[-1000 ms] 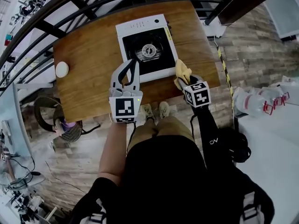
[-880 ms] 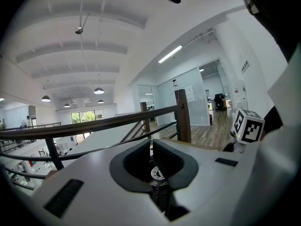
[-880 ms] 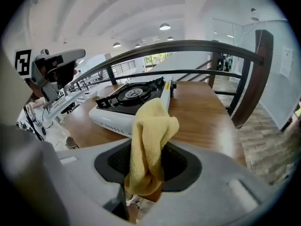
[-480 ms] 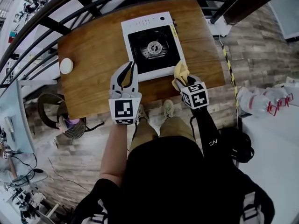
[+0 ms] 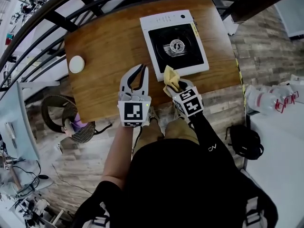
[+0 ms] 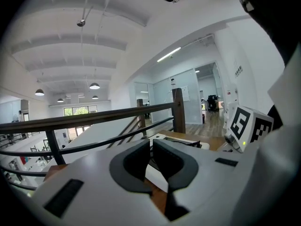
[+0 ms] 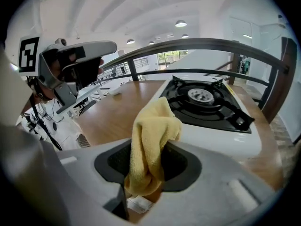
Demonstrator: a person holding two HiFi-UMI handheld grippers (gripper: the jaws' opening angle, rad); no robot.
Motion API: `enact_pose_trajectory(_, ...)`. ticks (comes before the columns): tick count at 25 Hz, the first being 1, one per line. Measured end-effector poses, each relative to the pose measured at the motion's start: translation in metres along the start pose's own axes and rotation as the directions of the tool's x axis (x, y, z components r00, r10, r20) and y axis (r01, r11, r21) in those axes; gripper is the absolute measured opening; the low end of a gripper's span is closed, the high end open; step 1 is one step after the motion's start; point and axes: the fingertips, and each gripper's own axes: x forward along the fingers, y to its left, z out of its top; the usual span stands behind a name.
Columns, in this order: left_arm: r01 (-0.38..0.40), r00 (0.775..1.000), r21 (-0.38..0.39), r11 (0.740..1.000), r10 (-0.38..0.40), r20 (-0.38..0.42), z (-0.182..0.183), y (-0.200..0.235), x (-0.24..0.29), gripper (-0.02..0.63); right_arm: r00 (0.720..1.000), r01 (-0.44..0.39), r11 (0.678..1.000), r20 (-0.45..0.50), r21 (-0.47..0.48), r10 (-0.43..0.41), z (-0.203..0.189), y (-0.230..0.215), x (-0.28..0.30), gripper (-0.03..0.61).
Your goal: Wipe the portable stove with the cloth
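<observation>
Right claw (image 5: 175, 85) clamped on yellow cloth (image 5: 169, 75), just beside portable stove (image 5: 164, 19) on wooden bench (image 5: 104, 46). Left claw (image 5: 138, 69) together, empty, over bench.

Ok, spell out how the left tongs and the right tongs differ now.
The left tongs are shut on nothing; the right tongs are shut on the yellow cloth. The left tongs sit over the wooden table; the right tongs are nearer the stove, at its near corner. Both are shut, near the table's front edge.
</observation>
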Motion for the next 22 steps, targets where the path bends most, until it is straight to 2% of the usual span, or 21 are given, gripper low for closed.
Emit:
enact_pose_trajectory(5,0.012,1.000,-0.013,1.000,-0.012,-0.004,-0.007,0.023,-0.011,0.023,1.000,-0.025,0.999,-0.009,-0.030,0.025,0.013,0.036,0.018,0.155)
enact_pose_trajectory(9,0.024,1.000,-0.012,1.000,-0.024,0.004,-0.009,0.034,-0.016,0.023,1.000,0.002,1.000,-0.017,-0.016,-0.002,0.012,0.038,0.016,0.155)
enact_pose_trajectory(12,0.028,0.999,-0.024,0.999,-0.027,0.019,-0.007,0.044,-0.017,0.023,1.000,0.003,1.000,0.012,0.004,-0.003,0.023,0.042,0.012,0.155)
enact_pose_trajectory(16,0.033,0.999,-0.034,0.999,-0.031,0.040,-0.004,0.057,-0.015,0.023,0.997,0.000,1.000,0.077,0.022,-0.002,0.051,0.046,0.004,0.155)
enact_pose_trajectory(22,0.007,0.998,-0.040,0.999,-0.005,0.055,0.005,0.074,0.002,0.023,0.990,0.009,1.000,0.140,-0.025,-0.006,0.104,0.022,0.005,0.155)
